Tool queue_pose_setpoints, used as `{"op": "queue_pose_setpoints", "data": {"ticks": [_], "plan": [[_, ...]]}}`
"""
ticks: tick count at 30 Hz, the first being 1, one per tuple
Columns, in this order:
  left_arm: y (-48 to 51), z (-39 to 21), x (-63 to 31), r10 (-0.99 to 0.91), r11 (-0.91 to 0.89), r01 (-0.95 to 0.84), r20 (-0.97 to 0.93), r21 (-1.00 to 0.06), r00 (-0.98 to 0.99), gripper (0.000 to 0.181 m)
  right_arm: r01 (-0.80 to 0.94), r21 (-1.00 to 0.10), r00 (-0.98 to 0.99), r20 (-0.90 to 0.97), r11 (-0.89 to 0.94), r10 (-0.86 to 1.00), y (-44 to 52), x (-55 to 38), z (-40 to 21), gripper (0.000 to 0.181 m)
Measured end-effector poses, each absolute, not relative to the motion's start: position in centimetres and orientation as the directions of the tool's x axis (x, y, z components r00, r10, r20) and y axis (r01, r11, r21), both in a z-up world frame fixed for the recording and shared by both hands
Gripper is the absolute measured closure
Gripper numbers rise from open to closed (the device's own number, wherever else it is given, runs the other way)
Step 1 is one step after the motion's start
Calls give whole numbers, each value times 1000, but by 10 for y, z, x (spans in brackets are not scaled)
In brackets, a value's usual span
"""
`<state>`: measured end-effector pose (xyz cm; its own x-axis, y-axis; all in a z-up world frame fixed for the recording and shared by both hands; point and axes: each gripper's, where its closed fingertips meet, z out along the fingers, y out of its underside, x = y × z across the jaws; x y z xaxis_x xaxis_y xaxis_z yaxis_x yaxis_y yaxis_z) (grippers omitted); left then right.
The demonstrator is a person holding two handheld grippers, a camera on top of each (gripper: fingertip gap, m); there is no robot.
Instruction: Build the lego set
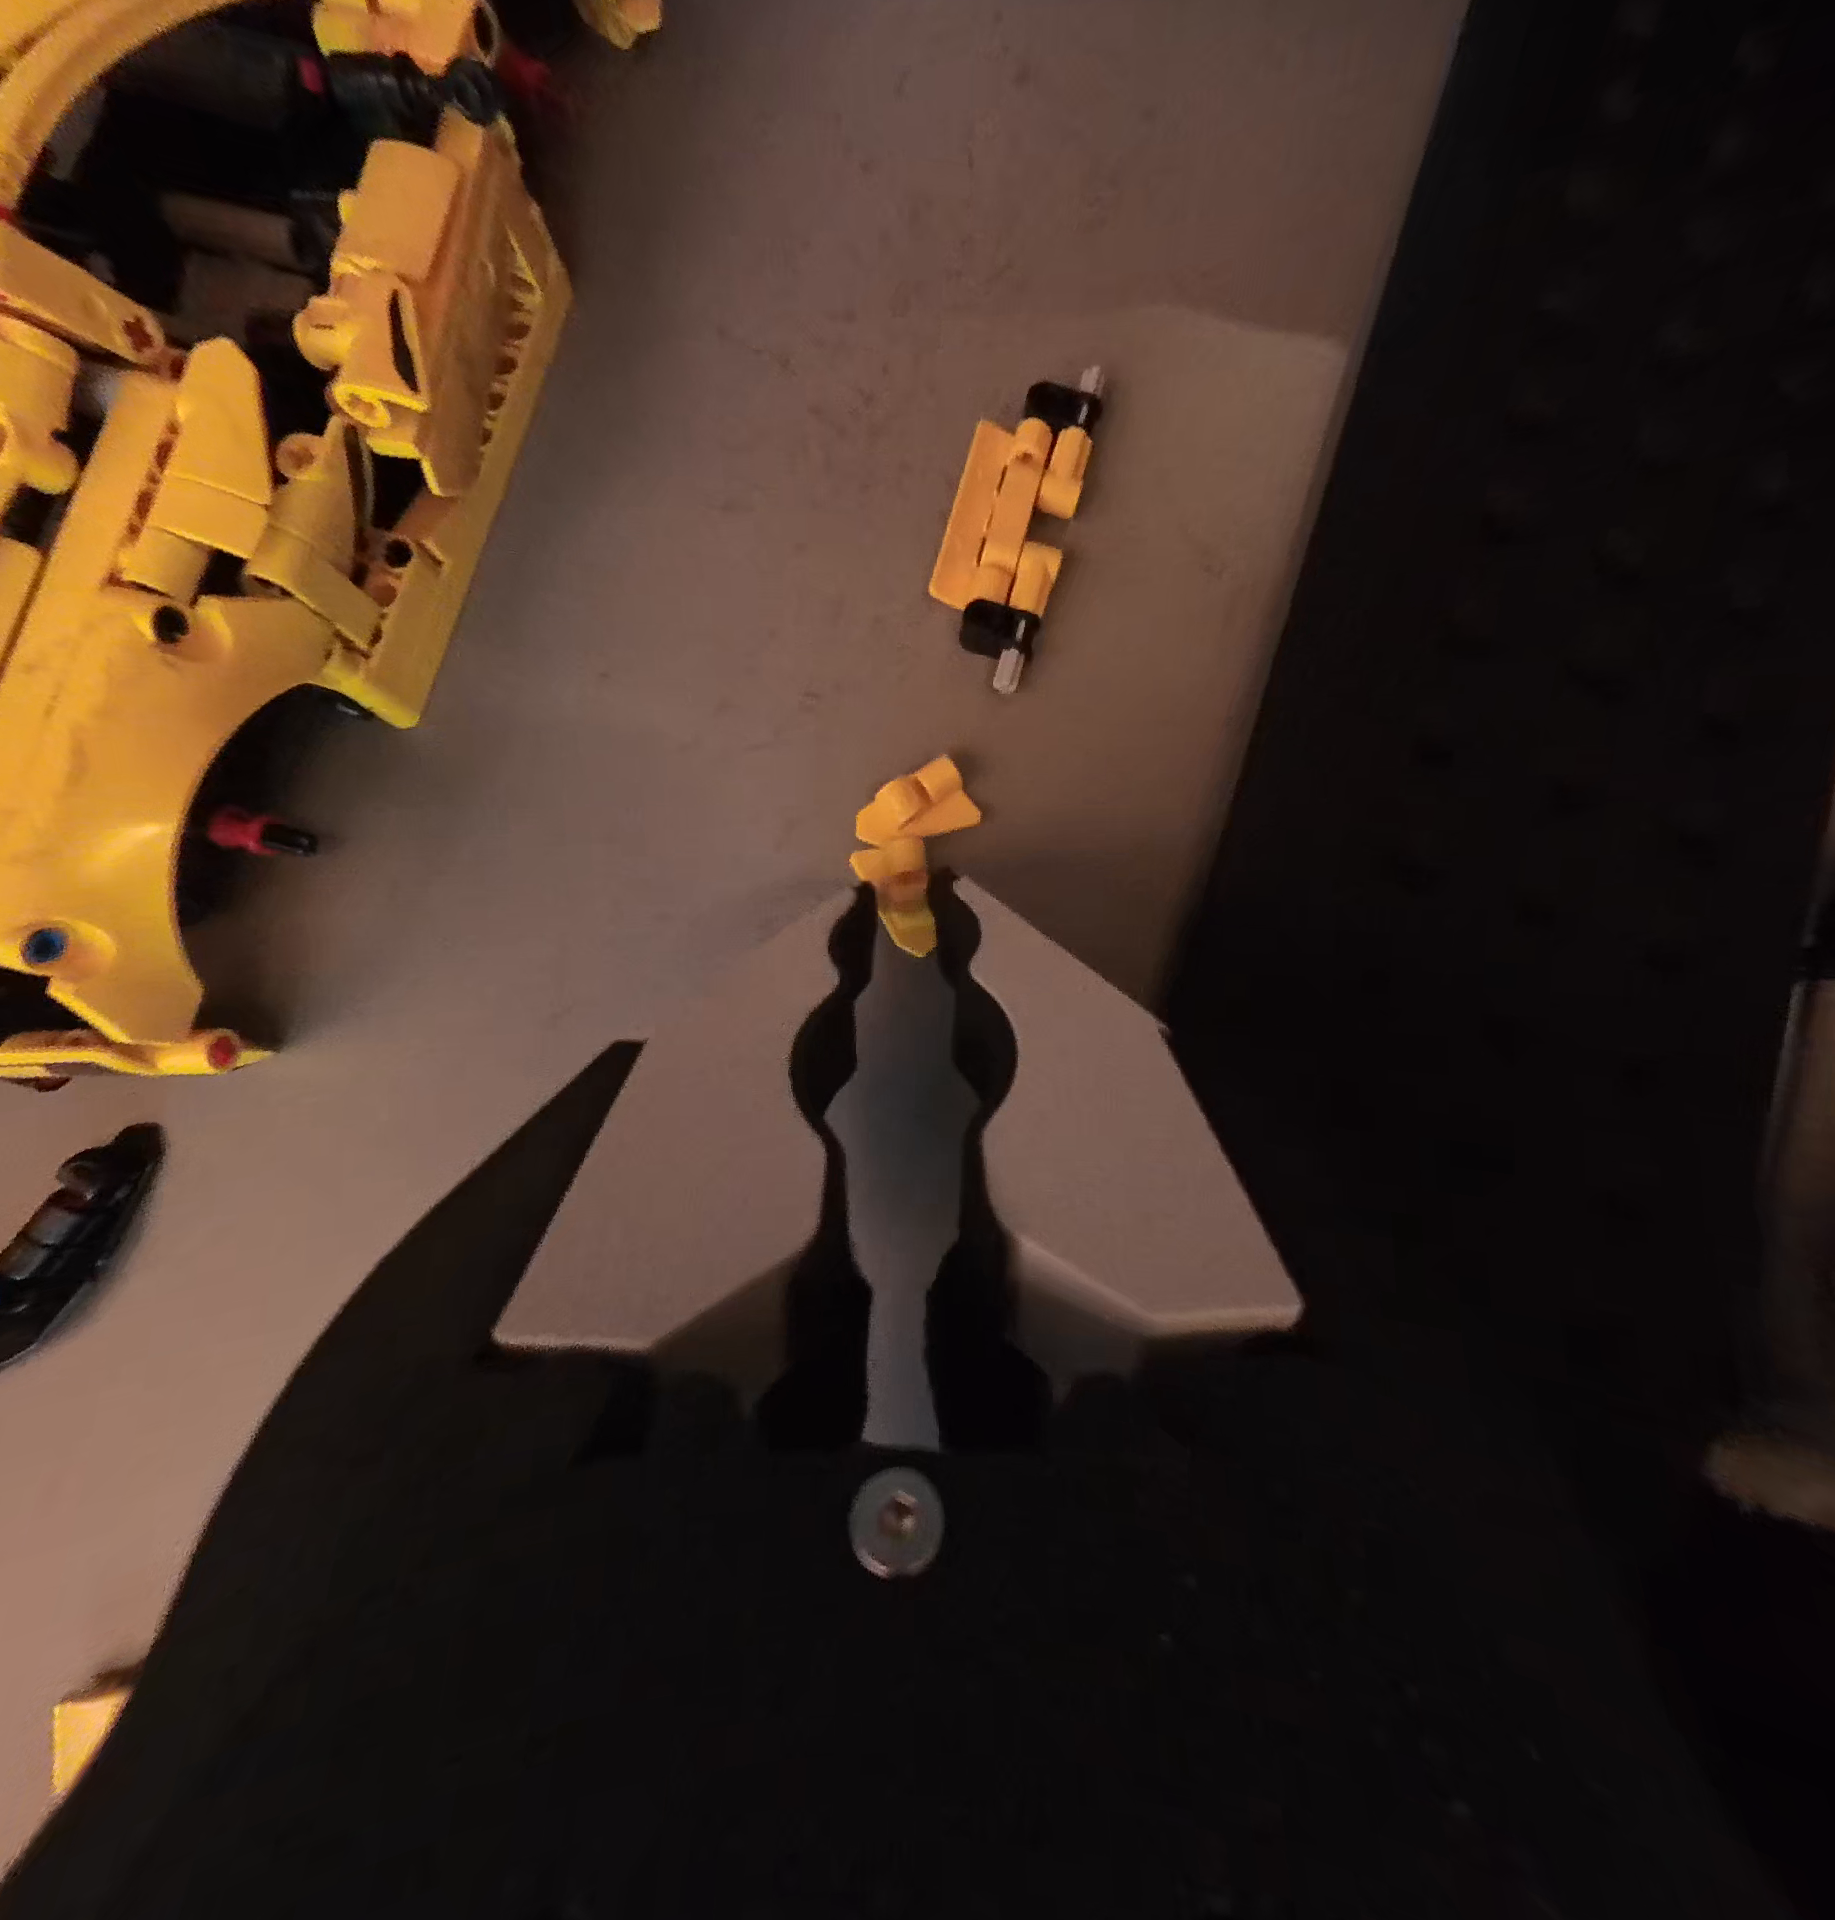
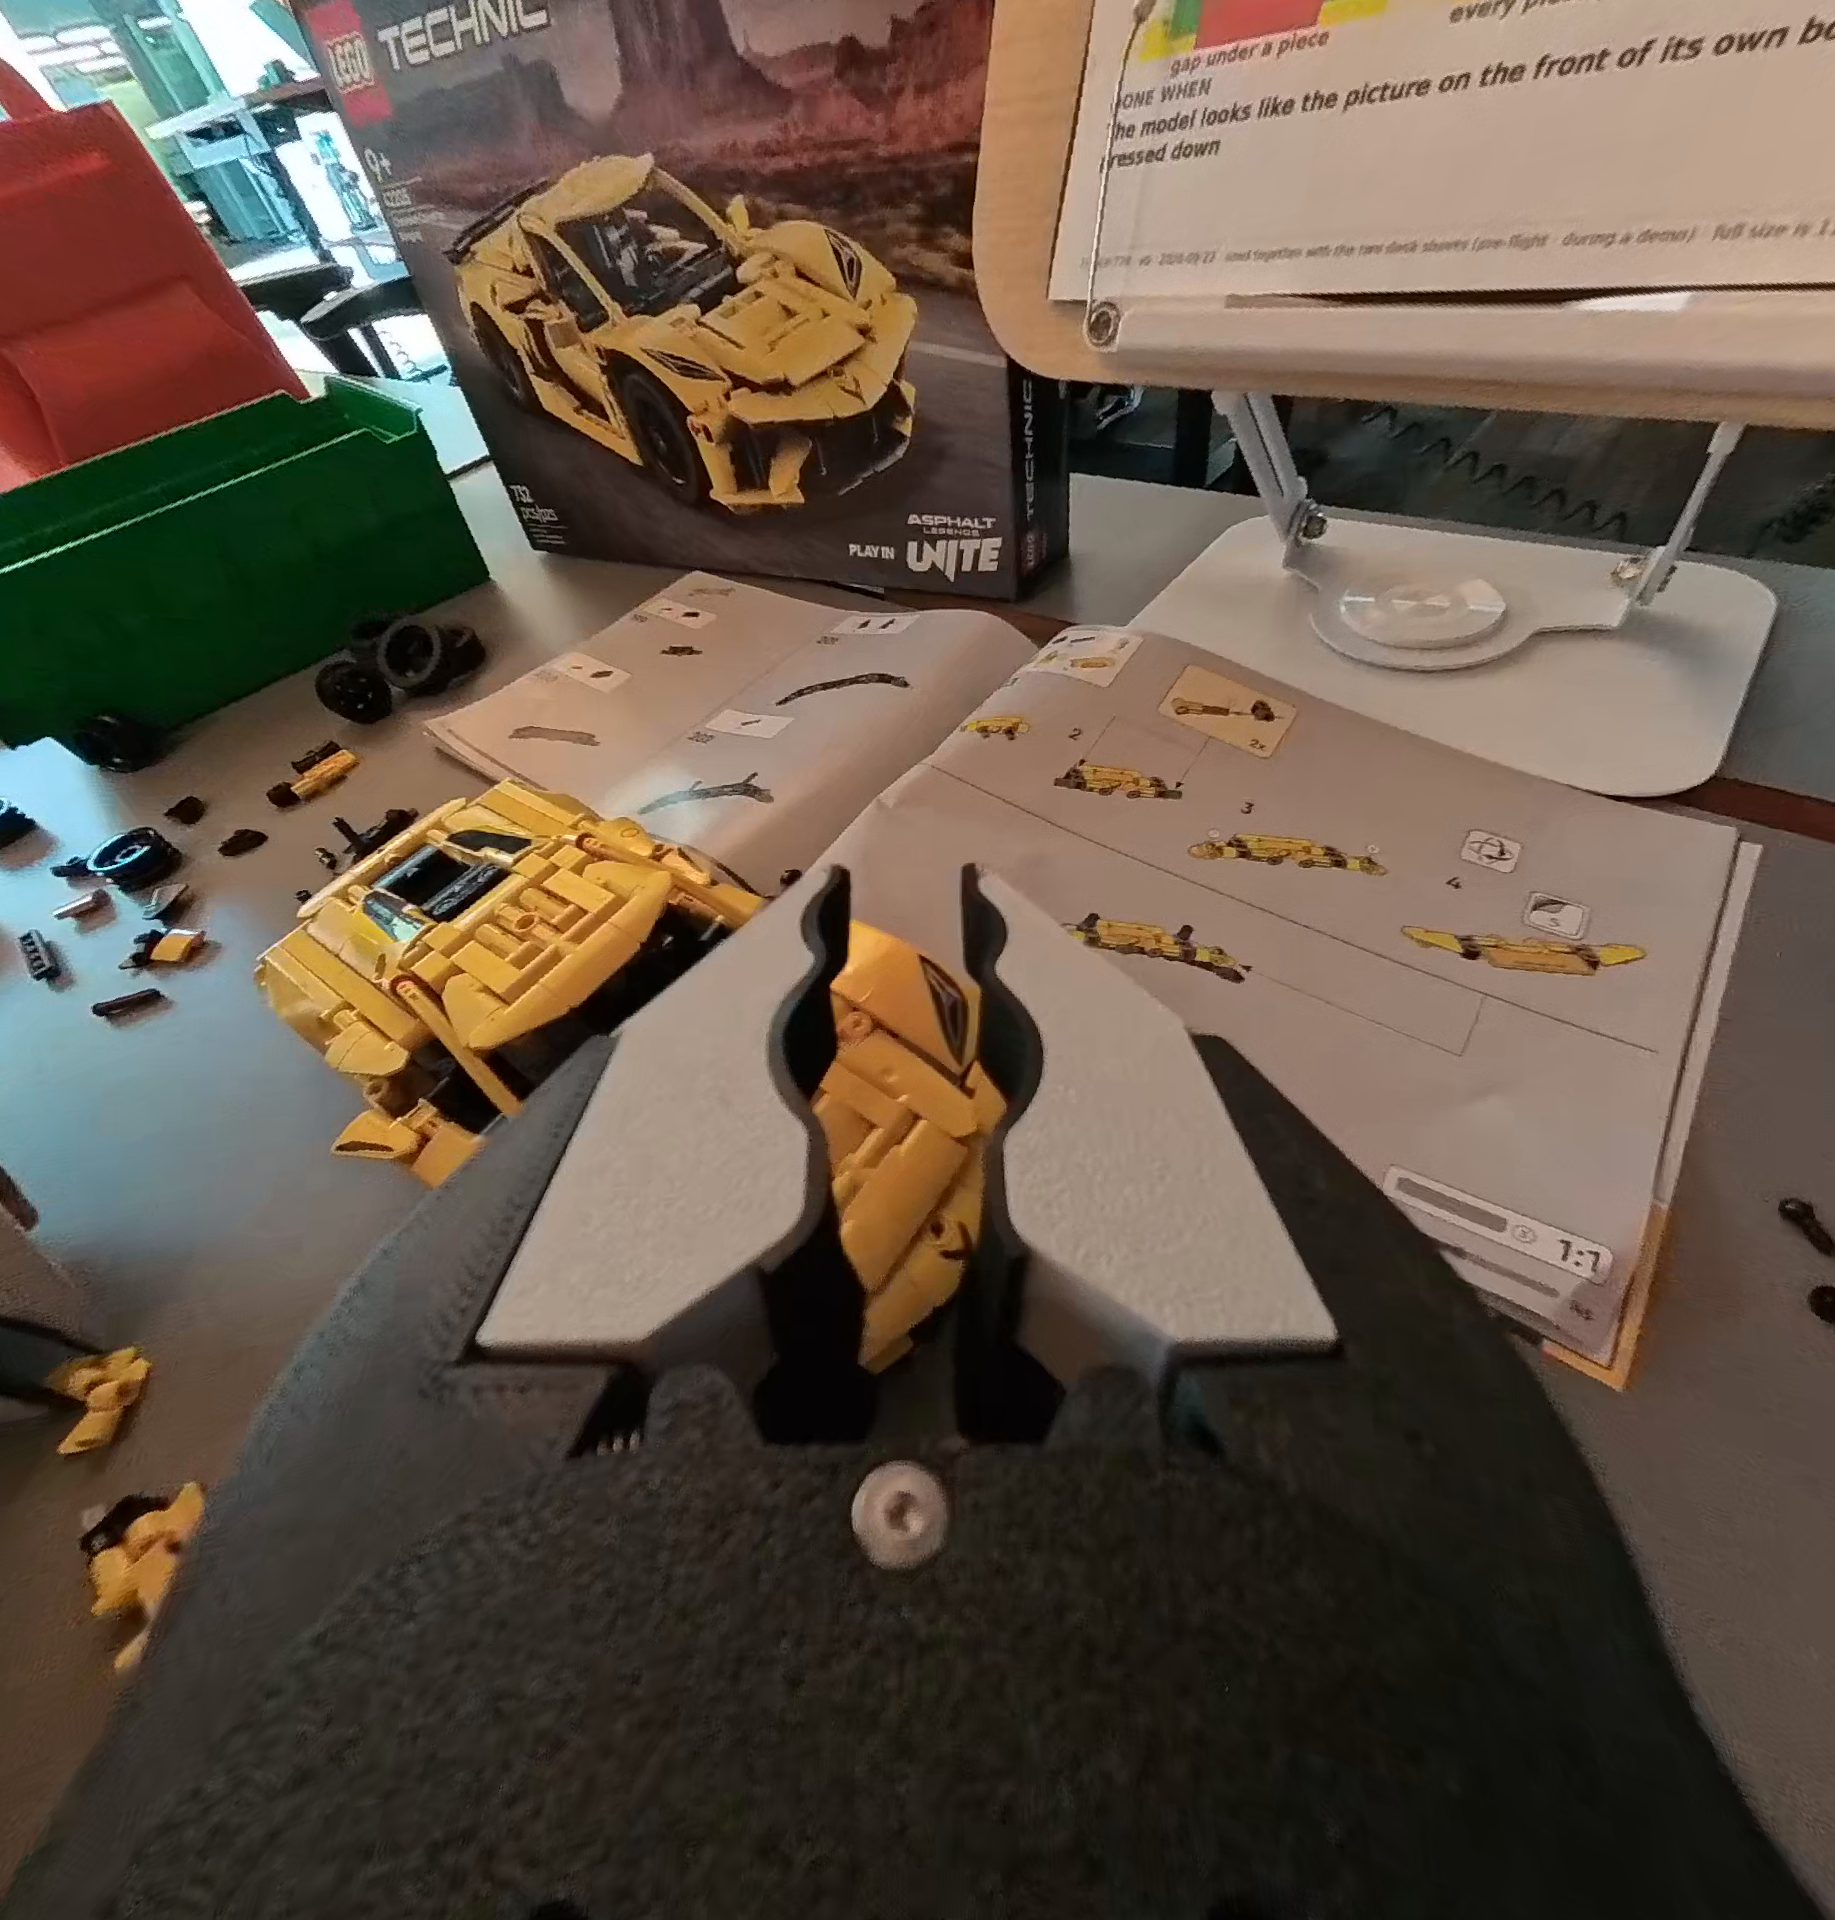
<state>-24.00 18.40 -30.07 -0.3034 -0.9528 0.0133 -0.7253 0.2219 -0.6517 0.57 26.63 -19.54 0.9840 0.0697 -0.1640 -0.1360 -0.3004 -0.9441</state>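
The left tool (image 1: pixel 897 914) is pinched at its tips on a small yellow piece (image 1: pixel 908 847) just above the grey table (image 1: pixel 684 520); beyond lies a yellow-and-black assembly (image 1: pixel 1017 520). The right tool (image 2: pixel 902 904) stands with its fingers apart over the yellow car model (image 2: pixel 497 956), the open instruction booklet (image 2: pixel 1308 935) and set box (image 2: pixel 705 312) behind

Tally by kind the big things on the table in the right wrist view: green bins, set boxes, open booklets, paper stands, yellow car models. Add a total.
Green bin: 1
Set box: 1
Open booklet: 1
Paper stand: 1
Yellow car model: 1
Total: 5
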Motion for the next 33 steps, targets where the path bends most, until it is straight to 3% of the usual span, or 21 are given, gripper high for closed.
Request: {"op": "queue_pose_setpoints", "data": {"ticks": [3, 5, 7, 9, 12, 14, 17, 22, 28, 33], "plan": [[184, -300, -241, -939, 267, -717, -6, -644, -344, 171, -134, -950, 965, -189, -284, 179, 262, -20, -186, 160], [185, -296, -242, -918, 332, -689, -55, -645, -392, 173, -141, -937, 881, -266, -320, 391, 248, -69, -181, 156], [184, -285, -240, -879, 426, -630, -133, -650, -458, 173, -131, -879, 668, -420, -458, 614, 214, -133, -187, 154], [179, -266, -234, -802, 552, -516, -249, -655, -542, 173, -34, -792, 403, -569, -610, 717, 171, -184, -197, 148], [159, -238, -221, -631, 724, -295, -426, -623, -648, 173, 71, -676, 317, -682, -734, 659, 156, -212, -226, 136], [151, -233, -216, -504, 820, -200, -508, -537, -698, 173, 107, -626, 304, -719, -772, 625, 152, -216, -236, 135], [147, -234, -210, -334, 911, -95, -581, -402, -742, 173, 122, -618, 262, -735, -777, 625, 145, -217, -232, 152], [139, -235, -203, -199, 950, 5, -618, -313, -761, 173, 124, -627, 264, -726, -769, 635, 144, -210, -232, 173], [150, -237, -193, -271, 951, -90, -661, -295, -700, 173, 93, -649, 327, -696, -755, 639, 154, -201, -236, 176], [175, -226, -176, -578, 813, -302, -630, -497, -519, 165, -39, -692, 397, -673, -721, 624, 175, -181, -227, 180]]}}
